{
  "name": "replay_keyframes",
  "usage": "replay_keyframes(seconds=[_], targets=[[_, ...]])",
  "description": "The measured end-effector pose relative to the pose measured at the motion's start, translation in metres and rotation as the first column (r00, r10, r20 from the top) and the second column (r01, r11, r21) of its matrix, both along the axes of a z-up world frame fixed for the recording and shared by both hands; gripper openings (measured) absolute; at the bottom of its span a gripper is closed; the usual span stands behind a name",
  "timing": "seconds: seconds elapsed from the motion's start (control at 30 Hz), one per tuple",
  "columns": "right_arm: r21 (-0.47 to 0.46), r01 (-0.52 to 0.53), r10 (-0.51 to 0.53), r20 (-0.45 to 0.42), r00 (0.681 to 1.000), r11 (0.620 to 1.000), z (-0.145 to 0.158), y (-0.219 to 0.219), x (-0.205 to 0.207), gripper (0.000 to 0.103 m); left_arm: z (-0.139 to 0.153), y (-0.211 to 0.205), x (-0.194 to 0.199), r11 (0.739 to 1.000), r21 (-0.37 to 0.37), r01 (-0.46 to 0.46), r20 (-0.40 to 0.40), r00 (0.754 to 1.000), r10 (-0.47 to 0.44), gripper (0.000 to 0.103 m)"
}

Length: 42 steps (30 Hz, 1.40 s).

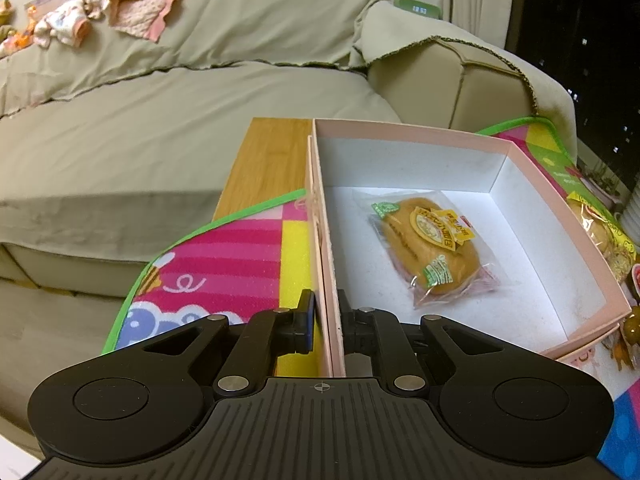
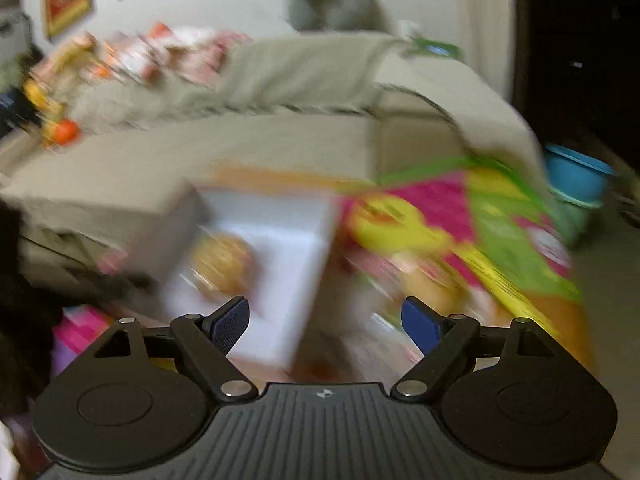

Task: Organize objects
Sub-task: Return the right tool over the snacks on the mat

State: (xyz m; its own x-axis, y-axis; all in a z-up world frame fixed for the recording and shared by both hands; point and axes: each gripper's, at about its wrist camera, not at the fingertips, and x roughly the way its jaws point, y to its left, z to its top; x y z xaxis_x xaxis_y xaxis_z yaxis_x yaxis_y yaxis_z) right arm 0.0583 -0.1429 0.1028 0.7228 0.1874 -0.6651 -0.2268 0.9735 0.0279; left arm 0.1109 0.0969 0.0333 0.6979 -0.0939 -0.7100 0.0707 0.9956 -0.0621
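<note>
**Ana:** Left wrist view first: why is the left gripper (image 1: 325, 322) clamped on the pink box (image 1: 532, 184)?

**Ben:** Its fingers pinch the box's left wall near the front corner, one pad outside, one inside. I'd judge that steadies the box so it won't slide on the play mat (image 1: 224, 248) while things are dropped in.

**Ana:** And what's inside already?

**Ben:** One wrapped bun (image 1: 434, 246), lying flat on the white floor of the box, roughly mid-floor, clear of all four walls. Another packaged bun (image 1: 600, 228) sits on the mat just outside the box's right wall, so sorting looks partly done.

**Ana:** The right gripper (image 2: 326, 326)?

**Ben:** Spread wide, nothing between its blue pads (image 2: 230, 326). Its view is badly blurred, but it seems to hang above the box's right edge and the snacks beside it.

**Ana:** So it fetches the next item?

**Ben:** Likely. The box sits close to the mat's sofa-side edge, with bare wooden table (image 1: 268, 160) beyond.
</note>
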Motion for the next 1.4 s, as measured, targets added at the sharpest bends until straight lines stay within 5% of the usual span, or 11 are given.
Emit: replay_keyframes(seconds=[0.1,0.23,0.77,0.97,1.1,1.17,1.23,1.4], targets=[[-0.123,0.126,-0.130,-0.026,0.991,0.984,-0.025,-0.032,-0.018,0.084,0.000,0.000,0.001,1.000,-0.001,0.001,-0.004,1.000,-0.001,0.012],[-0.159,0.196,-0.205,-0.040,0.978,0.968,-0.040,-0.058,-0.030,0.084,0.001,-0.002,0.003,1.000,0.009,0.002,-0.006,1.000,-0.002,0.012],[-0.133,0.227,-0.236,-0.055,0.970,0.965,-0.058,-0.069,-0.035,0.085,0.002,-0.002,0.003,1.000,0.022,0.016,-0.018,1.000,-0.016,0.012],[-0.013,0.257,-0.258,-0.012,0.966,0.966,-0.040,-0.106,-0.033,0.087,0.002,0.000,0.003,0.999,0.023,0.024,-0.017,1.000,-0.024,0.012],[0.094,0.418,-0.417,-0.029,0.909,0.904,-0.030,-0.164,-0.020,0.087,0.002,0.000,0.003,1.000,0.015,0.025,-0.012,1.000,-0.024,0.012],[0.117,0.465,-0.463,-0.047,0.885,0.878,-0.031,-0.186,-0.013,0.081,0.002,0.001,0.003,1.000,0.012,0.025,-0.014,1.000,-0.025,0.012],[0.106,0.496,-0.492,-0.065,0.868,0.862,-0.036,-0.200,-0.004,0.064,0.003,0.001,0.003,1.000,0.015,0.024,-0.017,1.000,-0.024,0.012],[0.130,0.495,-0.474,-0.167,0.865,0.859,-0.062,-0.204,0.022,0.053,0.007,-0.003,0.001,0.999,0.037,0.025,-0.014,1.000,-0.025,0.012]])
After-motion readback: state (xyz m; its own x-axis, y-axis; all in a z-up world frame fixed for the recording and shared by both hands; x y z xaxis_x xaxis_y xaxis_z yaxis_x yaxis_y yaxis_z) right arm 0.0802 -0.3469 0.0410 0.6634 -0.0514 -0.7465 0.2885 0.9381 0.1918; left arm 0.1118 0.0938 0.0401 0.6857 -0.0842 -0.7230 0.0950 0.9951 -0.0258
